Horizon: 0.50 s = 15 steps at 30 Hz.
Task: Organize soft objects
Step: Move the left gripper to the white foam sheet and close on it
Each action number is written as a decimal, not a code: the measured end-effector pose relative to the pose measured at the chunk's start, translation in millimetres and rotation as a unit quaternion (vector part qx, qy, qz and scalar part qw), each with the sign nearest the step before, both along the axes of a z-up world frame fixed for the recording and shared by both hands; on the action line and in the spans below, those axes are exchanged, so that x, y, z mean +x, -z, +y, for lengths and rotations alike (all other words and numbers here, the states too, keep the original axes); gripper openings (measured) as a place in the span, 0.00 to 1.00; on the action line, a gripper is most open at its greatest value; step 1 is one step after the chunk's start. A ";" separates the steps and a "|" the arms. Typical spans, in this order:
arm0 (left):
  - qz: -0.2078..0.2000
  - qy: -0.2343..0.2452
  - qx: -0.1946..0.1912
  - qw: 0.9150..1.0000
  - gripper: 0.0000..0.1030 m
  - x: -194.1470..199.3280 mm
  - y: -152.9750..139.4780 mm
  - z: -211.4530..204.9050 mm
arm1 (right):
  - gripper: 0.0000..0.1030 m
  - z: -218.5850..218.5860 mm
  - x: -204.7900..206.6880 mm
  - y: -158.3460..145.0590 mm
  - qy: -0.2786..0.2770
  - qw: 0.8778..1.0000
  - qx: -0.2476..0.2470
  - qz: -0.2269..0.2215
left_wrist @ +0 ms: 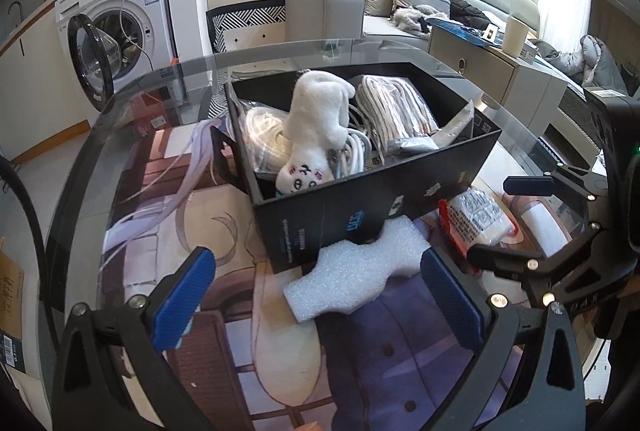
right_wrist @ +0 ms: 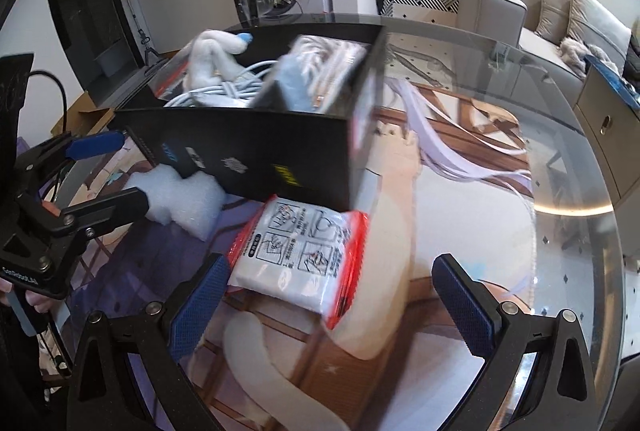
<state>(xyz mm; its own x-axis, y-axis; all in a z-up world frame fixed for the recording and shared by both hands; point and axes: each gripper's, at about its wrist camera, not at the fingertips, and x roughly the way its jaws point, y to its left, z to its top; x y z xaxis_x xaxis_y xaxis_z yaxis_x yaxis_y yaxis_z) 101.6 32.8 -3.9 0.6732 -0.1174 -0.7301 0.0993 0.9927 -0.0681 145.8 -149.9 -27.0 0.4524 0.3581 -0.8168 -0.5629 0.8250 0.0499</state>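
Observation:
A black cardboard box (left_wrist: 360,199) stands on the glass table and holds a white plush toy (left_wrist: 316,123), coiled white cables and bagged striped cloth (left_wrist: 392,111). A white foam piece (left_wrist: 352,271) lies against the box front, just ahead of my open, empty left gripper (left_wrist: 320,295). A red-edged white packet (right_wrist: 300,255) lies by the box corner, between the open fingers of my right gripper (right_wrist: 332,303), untouched. The packet (left_wrist: 476,219) and the right gripper (left_wrist: 532,219) also show in the left wrist view. The box (right_wrist: 256,151), foam (right_wrist: 180,199) and left gripper (right_wrist: 104,175) show in the right wrist view.
The round glass table (right_wrist: 560,159) lies over a printed anime mat. Behind it stand a washing machine (left_wrist: 116,23) with its door open, a patterned chair (left_wrist: 248,19), a grey sofa (left_wrist: 384,3) and a low cabinet (left_wrist: 500,71) at the right.

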 end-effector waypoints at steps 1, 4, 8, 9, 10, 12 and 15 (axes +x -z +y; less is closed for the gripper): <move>0.002 0.000 -0.003 1.000 1.00 0.0 0.3 -1.0 | 0.99 -1.1 0.3 0.2 0.000 1.000 0.000 0.001; 0.010 -0.001 -0.010 1.000 1.00 1.7 0.9 -3.0 | 0.99 -5.9 2.2 -0.1 0.001 1.000 0.000 0.002; 0.025 -0.016 -0.021 0.999 1.00 5.5 4.4 -6.5 | 0.99 -6.6 1.4 1.7 -0.003 1.000 0.000 0.003; 0.026 -0.017 -0.020 0.999 1.00 5.8 5.6 -8.7 | 0.99 -8.0 1.5 1.8 -0.004 1.000 0.001 0.004; 0.028 -0.020 -0.021 0.999 1.00 6.0 7.2 -10.9 | 0.99 -8.7 1.6 2.1 -0.005 1.000 0.001 0.005; 0.035 -0.028 -0.026 0.999 1.00 8.1 10.4 -14.2 | 0.99 -8.7 0.8 3.2 -0.009 1.000 0.000 0.006; 0.047 -0.037 -0.033 0.998 1.00 11.9 13.8 -19.4 | 0.99 -9.7 -0.2 4.6 -0.013 1.000 0.000 0.008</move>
